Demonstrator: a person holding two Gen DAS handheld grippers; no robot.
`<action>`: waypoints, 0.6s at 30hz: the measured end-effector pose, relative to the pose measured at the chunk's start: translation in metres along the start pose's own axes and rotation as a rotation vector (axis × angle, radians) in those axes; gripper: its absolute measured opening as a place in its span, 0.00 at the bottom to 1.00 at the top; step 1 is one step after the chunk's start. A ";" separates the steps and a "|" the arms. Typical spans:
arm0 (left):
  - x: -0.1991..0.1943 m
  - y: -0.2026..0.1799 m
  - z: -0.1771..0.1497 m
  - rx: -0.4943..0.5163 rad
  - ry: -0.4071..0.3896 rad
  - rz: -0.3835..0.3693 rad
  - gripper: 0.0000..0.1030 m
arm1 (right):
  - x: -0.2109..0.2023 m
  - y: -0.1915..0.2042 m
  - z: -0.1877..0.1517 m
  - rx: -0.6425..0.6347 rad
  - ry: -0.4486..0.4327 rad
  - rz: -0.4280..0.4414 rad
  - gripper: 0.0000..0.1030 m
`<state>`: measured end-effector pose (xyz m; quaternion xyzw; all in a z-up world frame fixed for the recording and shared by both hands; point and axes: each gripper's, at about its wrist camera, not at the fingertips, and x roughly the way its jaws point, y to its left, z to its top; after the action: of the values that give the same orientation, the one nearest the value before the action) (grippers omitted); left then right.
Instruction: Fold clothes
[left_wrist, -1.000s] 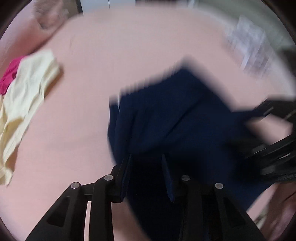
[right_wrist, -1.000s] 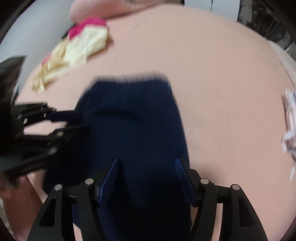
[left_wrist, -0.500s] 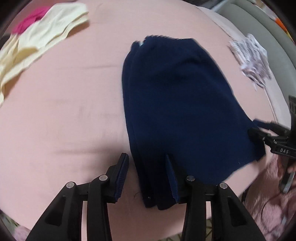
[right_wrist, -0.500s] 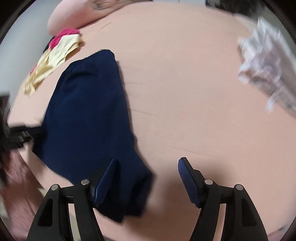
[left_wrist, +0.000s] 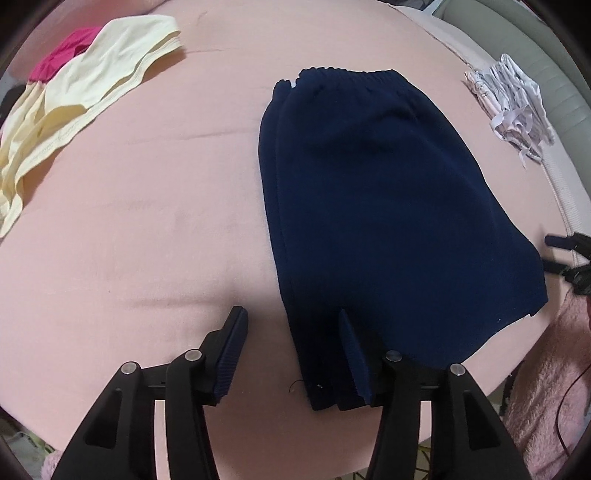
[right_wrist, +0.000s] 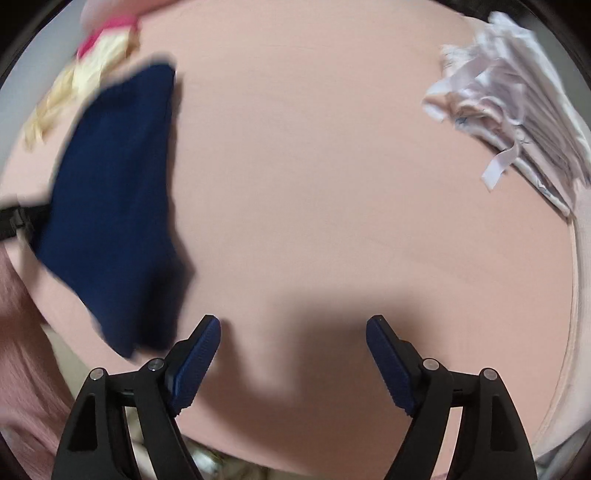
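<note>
On pink bed: one navy shorts, both grippers' fingers apart, just opening.

Navy shorts: matt knit cloth; pink sheet: smooth fabric.

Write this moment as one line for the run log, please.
step: navy shorts laid folded on pink sheet | left gripper: jaws just opening, hem edge between, not pinched | right gripper: jaws just opening, nothing between

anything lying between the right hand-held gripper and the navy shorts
Nothing visible does. Only bare pink sheet lies between the open right hand-held gripper and the navy shorts; the white garment sits off on the opposite side.
</note>
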<state>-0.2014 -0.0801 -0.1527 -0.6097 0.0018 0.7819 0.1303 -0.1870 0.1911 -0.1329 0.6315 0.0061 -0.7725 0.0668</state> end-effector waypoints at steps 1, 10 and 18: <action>-0.002 0.001 0.003 -0.008 -0.011 -0.014 0.47 | -0.005 0.002 0.006 0.031 -0.035 0.068 0.79; -0.002 0.025 0.061 -0.143 -0.107 -0.181 0.47 | 0.041 0.055 0.054 0.038 -0.051 0.081 0.80; 0.038 0.023 0.117 -0.185 -0.052 -0.178 0.47 | 0.068 0.072 0.129 0.012 -0.025 0.140 0.82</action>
<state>-0.3268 -0.0760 -0.1628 -0.5963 -0.1276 0.7797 0.1425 -0.3177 0.1016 -0.1678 0.6209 -0.0435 -0.7738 0.1172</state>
